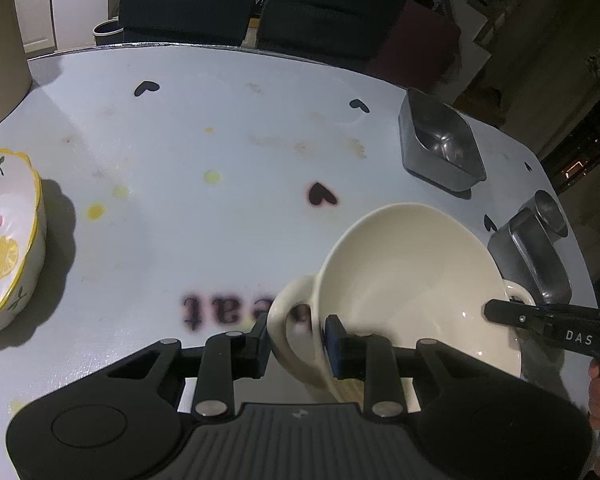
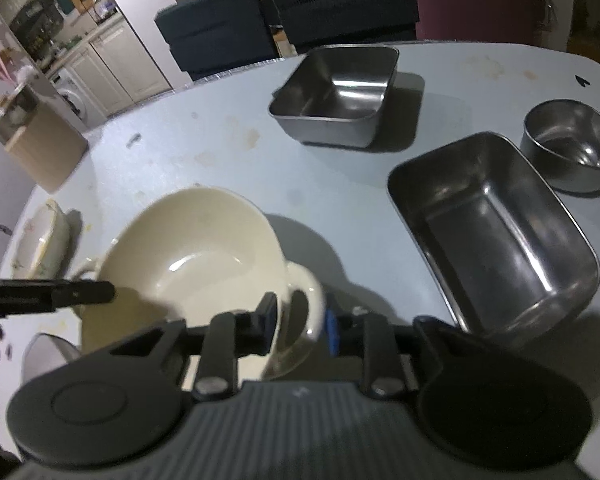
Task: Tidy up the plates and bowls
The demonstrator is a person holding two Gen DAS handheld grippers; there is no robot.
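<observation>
Three steel containers (image 2: 492,232) beside cream bowl (image 1: 412,272); left jaws pinching its handle (image 1: 278,312), right jaws unclear.

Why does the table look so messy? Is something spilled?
Yes. The table has yellow spots and brownish smears on its pale top, like dried food stains. The cream bowl also sits tilted, with a gripper at each handle.

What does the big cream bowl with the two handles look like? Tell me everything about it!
The cream bowl looks like glossy ceramic, wide, deep and empty, with a looped handle on each side. It sits tilted near the table's front edge, beside a steel tray. The left gripper straddles one handle, one finger through the loop. The right gripper straddles the other handle the same way. Whether the pads press cannot be told.
</observation>
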